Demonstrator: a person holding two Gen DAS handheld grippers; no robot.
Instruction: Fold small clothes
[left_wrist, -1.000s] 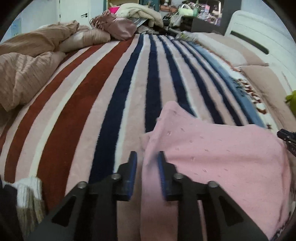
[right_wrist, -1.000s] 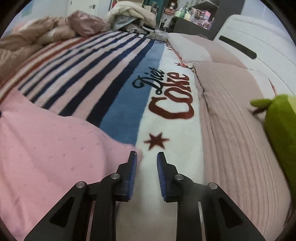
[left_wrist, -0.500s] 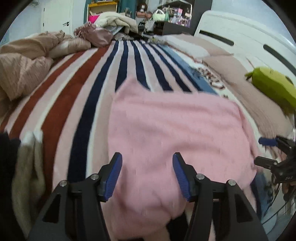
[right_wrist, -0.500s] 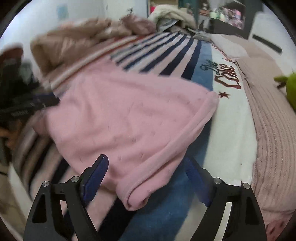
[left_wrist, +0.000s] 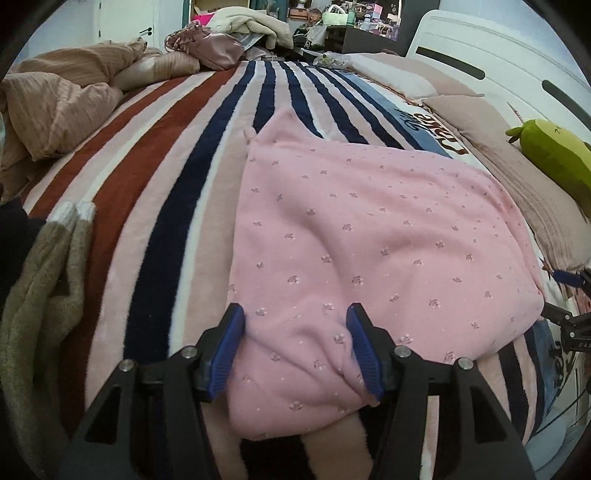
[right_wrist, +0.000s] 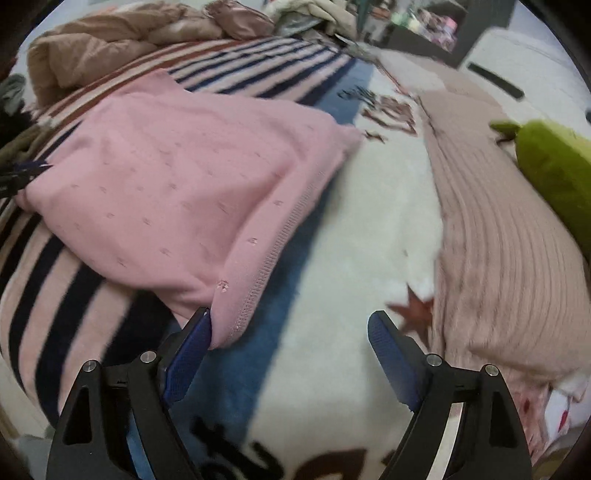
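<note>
A pink garment (left_wrist: 369, 229) with small flower dots lies spread on the striped blanket (left_wrist: 166, 177). My left gripper (left_wrist: 298, 336) is open over the garment's near left corner. The cloth bulges loosely between the blue fingers (left_wrist: 231, 341) without being pinched. In the right wrist view my right gripper (right_wrist: 290, 332) stands wide open above the blanket (right_wrist: 332, 258). The near right corner of the pink garment (right_wrist: 177, 177) just touches its left finger (right_wrist: 188, 347). Nothing else sits between those jaws. The right gripper's tips (left_wrist: 569, 306) also show at the left wrist view's right edge.
A tan and beige knit garment (left_wrist: 44, 288) lies at the blanket's near left. Crumpled tan bedding (left_wrist: 55, 99) is piled at the far left. A green plush toy (left_wrist: 550, 155) rests on the ribbed pink cover (right_wrist: 498, 240) to the right. Cluttered shelves stand behind the bed.
Both grippers were shut at the garment's far corners. Both opened, let the cloth go and pulled back to its near edge. The garment now lies flat.
</note>
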